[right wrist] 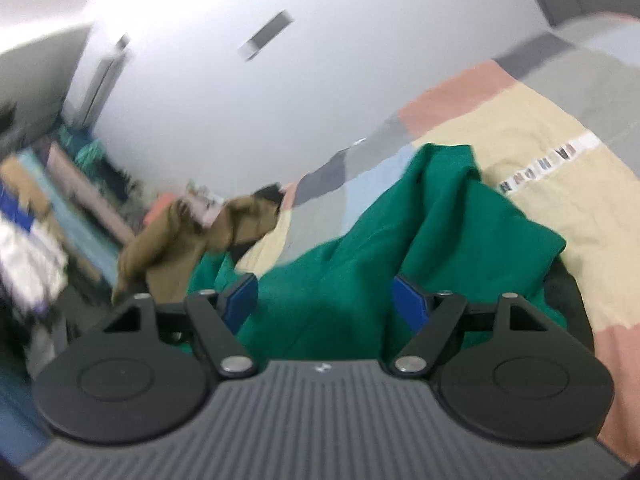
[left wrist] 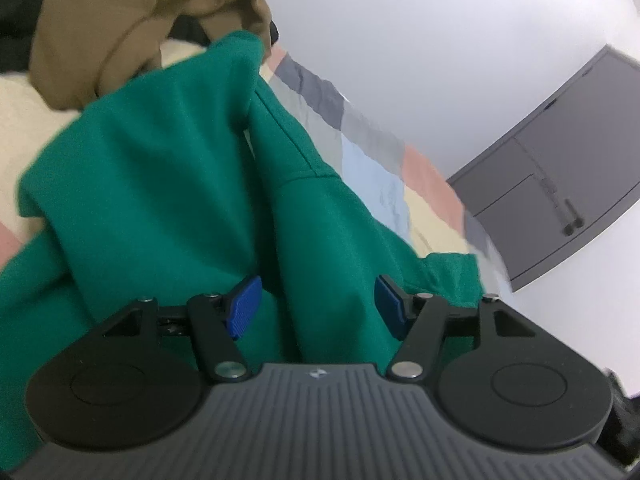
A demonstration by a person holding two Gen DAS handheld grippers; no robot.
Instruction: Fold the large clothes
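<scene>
Between the blue pads of the left gripper (left wrist: pixel 316 306) lies a rumpled green fleece garment (left wrist: pixel 168 184), bunched into thick folds; the jaws stand wide apart and neither pad presses the cloth. The right gripper (right wrist: pixel 325 304) is likewise spread wide over the same green garment (right wrist: pixel 420 232), gripping nothing. Whether the pads brush the fabric beneath them is hard to judge, since the gripper bodies hide the nearest part of the garment in both views.

The green garment rests on a bed under a patchwork cover of cream, pink, grey and pale blue blocks (right wrist: pixel 560 208), with a strip of blurred lettering beside the garment. Beyond the garment's far end lies a crumpled olive-brown garment (left wrist: pixel 116 28), partly cut off by the frame edge in the left wrist view. Past the bed rises a plain white wall (left wrist: pixel 420 40), and against it stands a grey cabinet with bar handles (left wrist: pixel 560 168). Far from the green garment, in the right wrist view, a cluttered area of coloured items (right wrist: pixel 44 216) is too smeared to identify.
</scene>
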